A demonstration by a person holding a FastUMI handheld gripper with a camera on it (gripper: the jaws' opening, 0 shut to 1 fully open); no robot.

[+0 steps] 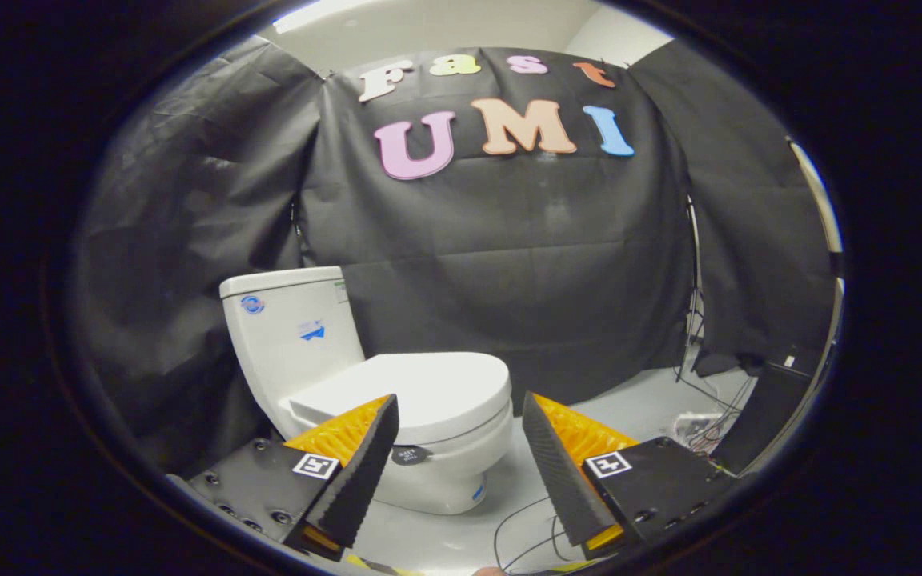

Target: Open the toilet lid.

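Gripper (461,416) fingers spread apart (gripping nothing); white toilet (381,384) with toilet lid (429,392) closed beyond them, toward eleven o'clock

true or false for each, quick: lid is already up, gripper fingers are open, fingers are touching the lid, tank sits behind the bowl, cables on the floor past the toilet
1. The toilet lid is already up. False: it lies flat, closed over the bowl.
2. The gripper has its fingers open. True: a wide gap shows between them.
3. The fingers are touching the lid. False: they hang short of the toilet, nothing held between them.
4. The tank stands behind the bowl, against the black cloth wall. True.
5. Cables lie on the floor beside the toilet. True.
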